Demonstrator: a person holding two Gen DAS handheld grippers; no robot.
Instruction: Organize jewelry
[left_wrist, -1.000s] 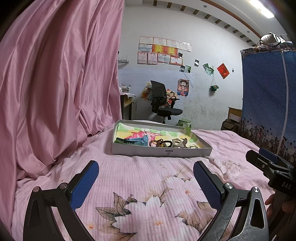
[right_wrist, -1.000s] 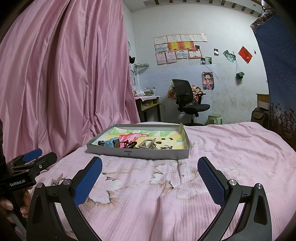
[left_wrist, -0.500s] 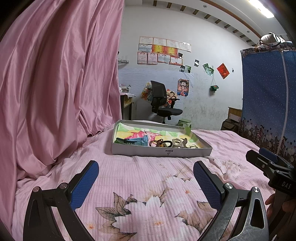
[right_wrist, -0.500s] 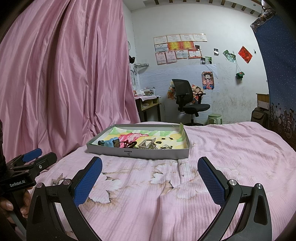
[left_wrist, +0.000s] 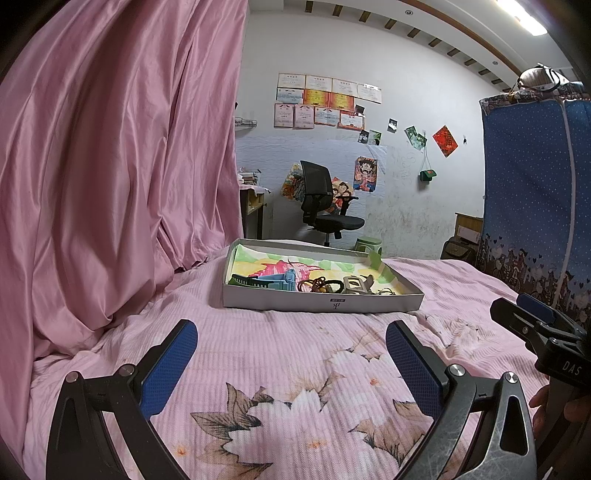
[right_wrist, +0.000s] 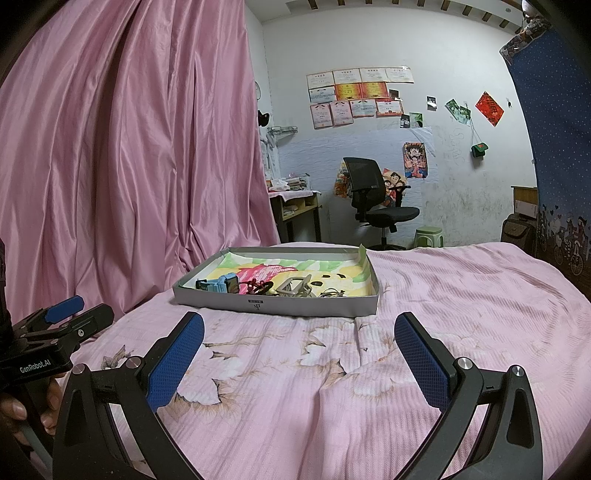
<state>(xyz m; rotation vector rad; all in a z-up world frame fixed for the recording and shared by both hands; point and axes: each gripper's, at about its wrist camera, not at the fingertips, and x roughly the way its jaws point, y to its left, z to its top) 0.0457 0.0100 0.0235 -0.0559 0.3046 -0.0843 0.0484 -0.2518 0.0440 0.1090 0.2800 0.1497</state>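
Nothing had moved since a second before: the left gripper (left_wrist: 291, 354) and right gripper (right_wrist: 299, 347) hung over the bed (right_wrist: 461, 295), jaws spread wide and empty. The jewelry (right_wrist: 258, 286) lay in the tray (right_wrist: 277, 306) ahead, well apart from both. Its small pieces were too tangled to tell apart.

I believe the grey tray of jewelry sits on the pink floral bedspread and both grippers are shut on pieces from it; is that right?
Not quite. The grey tray does sit on the pink floral bedspread, but both the left gripper and the right gripper are open and empty, well short of the tray, as each wrist view shows.
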